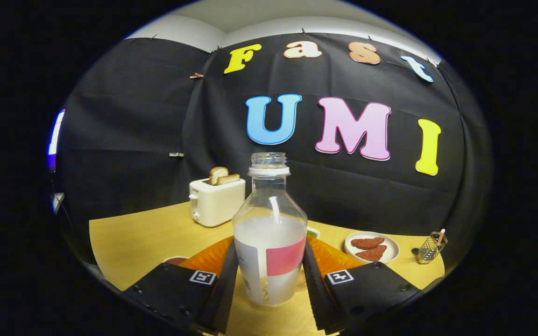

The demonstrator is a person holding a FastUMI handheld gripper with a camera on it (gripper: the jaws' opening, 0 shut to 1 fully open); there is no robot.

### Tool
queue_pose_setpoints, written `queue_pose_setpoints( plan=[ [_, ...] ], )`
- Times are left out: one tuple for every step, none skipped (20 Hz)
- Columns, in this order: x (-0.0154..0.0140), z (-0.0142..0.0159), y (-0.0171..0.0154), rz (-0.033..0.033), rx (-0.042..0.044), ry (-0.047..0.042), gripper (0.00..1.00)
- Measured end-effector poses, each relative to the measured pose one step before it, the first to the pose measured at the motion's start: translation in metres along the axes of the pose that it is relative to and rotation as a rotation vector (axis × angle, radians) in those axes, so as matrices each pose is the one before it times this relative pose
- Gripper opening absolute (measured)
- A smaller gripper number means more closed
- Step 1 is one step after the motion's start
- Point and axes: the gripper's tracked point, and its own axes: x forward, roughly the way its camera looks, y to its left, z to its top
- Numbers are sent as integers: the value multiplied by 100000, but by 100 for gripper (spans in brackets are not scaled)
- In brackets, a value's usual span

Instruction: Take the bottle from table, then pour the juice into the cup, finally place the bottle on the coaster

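An uncapped bottle [269, 233] is clasped between the fingers of the hand-held gripper [270, 275] above the surface [133, 238]; tilting over the cup is judged next.

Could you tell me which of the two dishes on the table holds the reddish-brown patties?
The round white plate right of the clear plastic bottle between the gripper fingers holds both; the small green-patterned dish peeks behind the bottle.
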Motion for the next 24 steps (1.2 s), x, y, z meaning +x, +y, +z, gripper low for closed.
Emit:
queue_pose_setpoints(
  plan=[
    [767,225,-622,-519,1370,-1582,70],
    [920,109,-693,-1021,1627,-1433,70],
    [777,-12,-698,-645,1922,-1687,70],
    [822,-201,-482,-415,1265,-1033,70],
    [635,-688,-557,-652,1172,-444,70],
    [630,-607,-441,-387,742,23,70],
    [759,-960,-719,-918,552,265,71],
    [709,-756,-513,-820,557,267,71],
    [701,-667,-470,-655,558,-165,70],
    [442,-606,-369,-634,691,15,71],
    [488,-677,-343,-331,848,130,70],
    [324,-735,-243,-400,675,386,71],
    [393,-594,-306,-560,490,324,71],
    [254,-706,-148,-276,490,567,71],
    [279,-679,-31,-73,328,682,71],
    [72,-643,204,540,-231,803,71],
    [188,-554,17,205,-802,494,71],
    [-6,-302,-6,362,-604,-72,71],
    [94,-255,11,475,58,37,71],
    [96,-339,-38,-8,194,537,72],
    [144,-331,-146,-271,21,559,72],
    [-15,-252,-75,-318,185,428,72],
    [76,-165,-156,-326,274,411,72],
    [55,-71,-153,-345,389,274,72]
  ],
)
